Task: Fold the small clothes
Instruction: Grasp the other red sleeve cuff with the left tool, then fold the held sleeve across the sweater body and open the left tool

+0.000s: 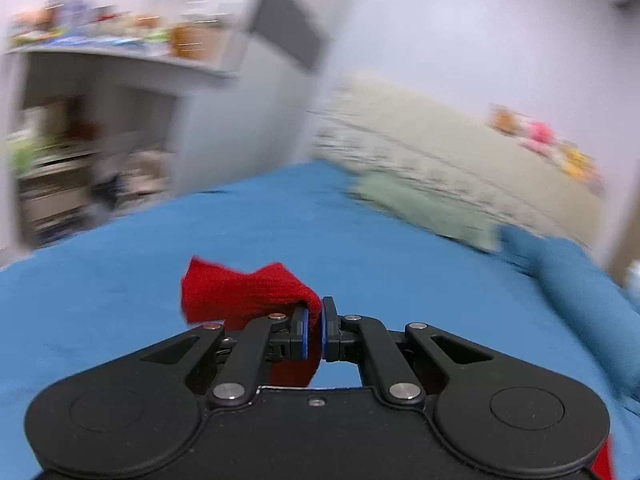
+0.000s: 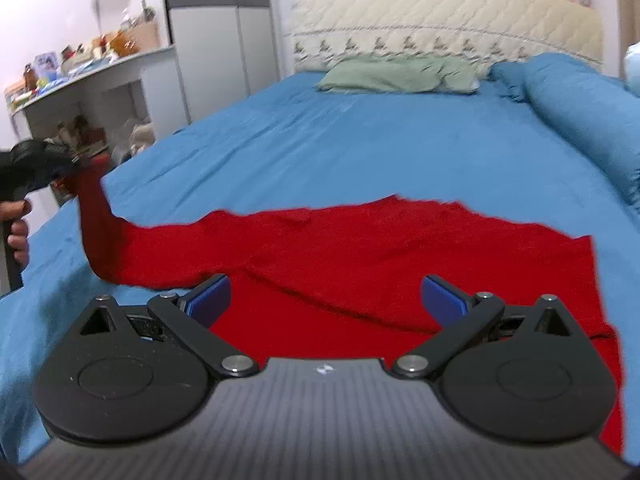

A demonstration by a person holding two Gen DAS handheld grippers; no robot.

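Red garment (image 2: 360,256) on blue bedsheet (image 2: 360,140); cream headboard (image 2: 440,12), cluttered shelf (image 2: 92,68).

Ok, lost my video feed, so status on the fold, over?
Left gripper shut on red garment, lifting one end. Right gripper open above it. Rest lies on blue bed. Nothing in the way.

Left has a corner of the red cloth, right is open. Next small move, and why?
Probably lower the right gripper and close on the red knitted garment under it. The left gripper is shut on one lifted end, while the rest lies rumpled on the blue bedsheet, so a second hold should let it be spread for folding.
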